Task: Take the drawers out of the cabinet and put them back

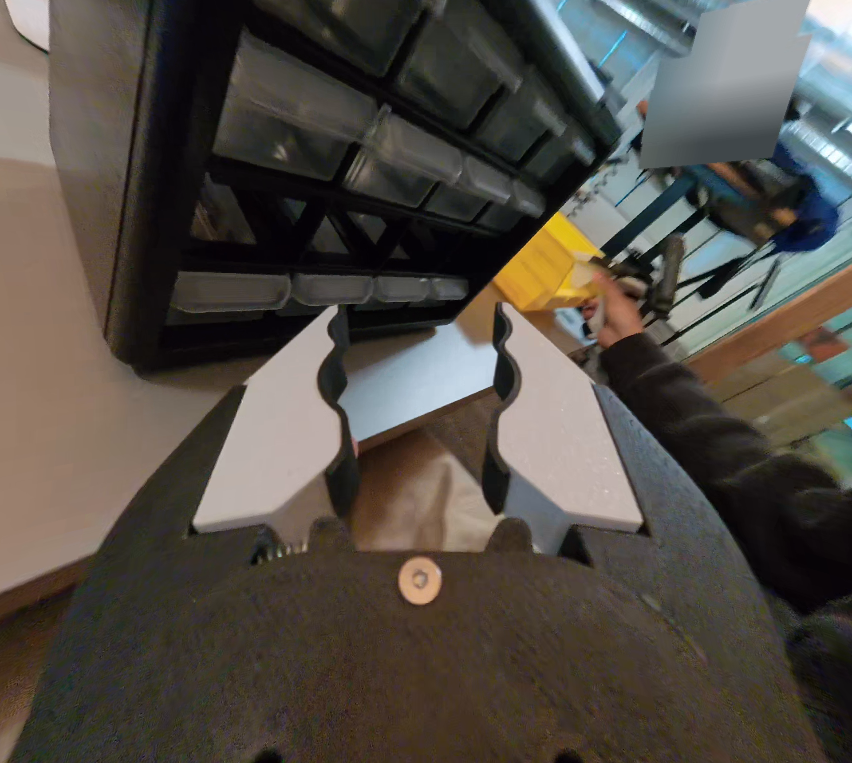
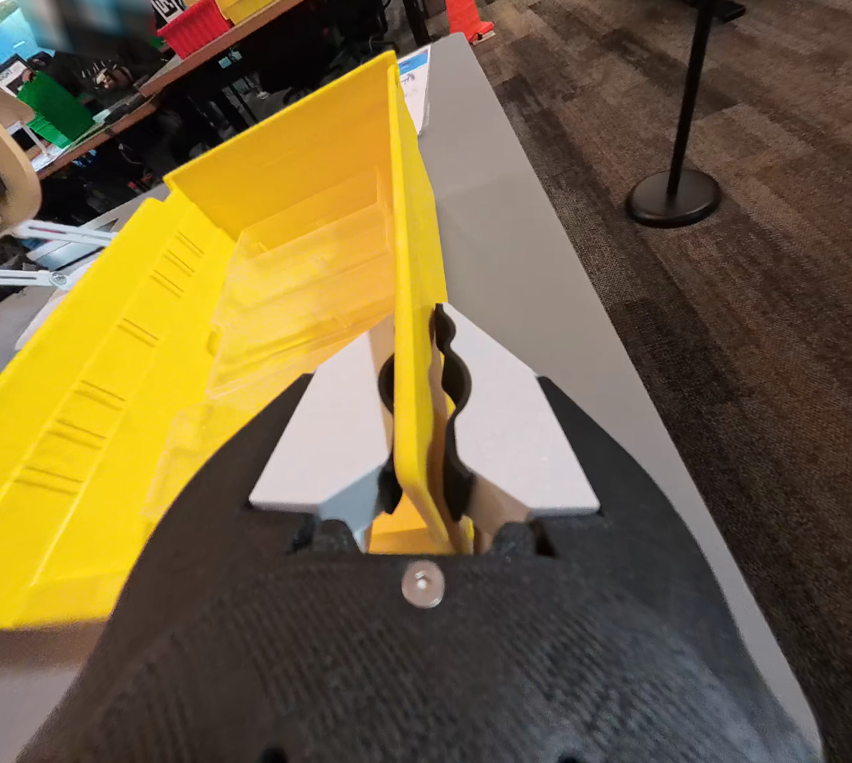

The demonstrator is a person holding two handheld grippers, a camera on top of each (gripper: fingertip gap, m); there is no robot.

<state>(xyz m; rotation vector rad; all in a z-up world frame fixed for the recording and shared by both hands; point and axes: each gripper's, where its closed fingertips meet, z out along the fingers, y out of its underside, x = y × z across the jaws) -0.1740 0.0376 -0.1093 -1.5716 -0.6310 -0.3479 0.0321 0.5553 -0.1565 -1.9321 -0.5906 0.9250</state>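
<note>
2 empty slots gape in the black cabinet (image 1: 322, 118) as my left gripper (image 1: 417, 328) hangs spread and empty before it; at right, my right gripper (image 2: 417, 400) clamps the yellow bin (image 2: 295, 197) wall, steadying clear drawers (image 2: 304, 298) stored inside.

The black drawer cabinet (image 1: 322, 132) is smeared by motion in the left wrist view, its top cut off by the upper edge, and what its clear drawers (image 1: 295, 109) hold cannot be told. In the right wrist view the yellow bin (image 2: 295, 197) runs out past the left edge, and the right gripper (image 2: 417, 409) hides the part of its wall between the fingers. A clear drawer (image 2: 309, 280) lying in that bin is blurred, its near end hidden behind the gripper body.
</note>
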